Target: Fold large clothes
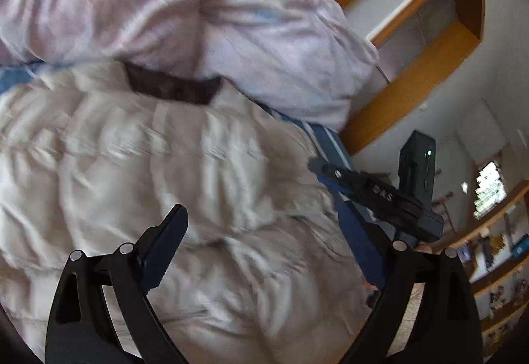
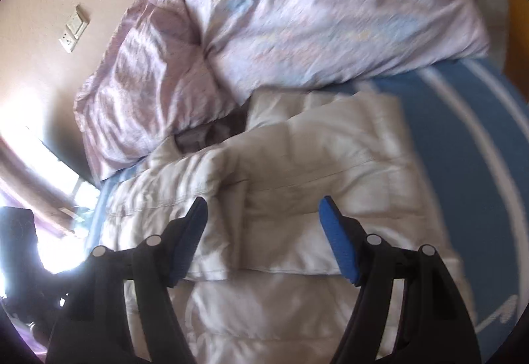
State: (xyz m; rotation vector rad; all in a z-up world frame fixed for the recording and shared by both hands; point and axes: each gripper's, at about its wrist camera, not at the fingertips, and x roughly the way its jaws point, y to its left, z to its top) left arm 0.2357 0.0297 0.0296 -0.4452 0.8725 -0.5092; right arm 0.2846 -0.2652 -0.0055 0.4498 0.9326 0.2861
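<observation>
Left hand-held gripper (image 1: 264,231) spread above cream padded jacket (image 1: 132,165), right hand-held gripper (image 2: 263,218) spread over it

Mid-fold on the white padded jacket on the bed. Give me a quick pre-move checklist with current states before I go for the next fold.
1. Left tool open, nothing pinched: ok; its fingers stand wide over the white padded jacket.
2. Right tool open, no cloth clamped: ok.
3. Flap already folded over the jacket's body: ok, it lies on top.
4. Pink duvet apart from the jacket: not ok; it butts against the collar end.
5. Blue sheet bare beside the jacket: ok.
6. Hem and sleeves lying flat: cannot tell; blurred and partly out of view.
</observation>
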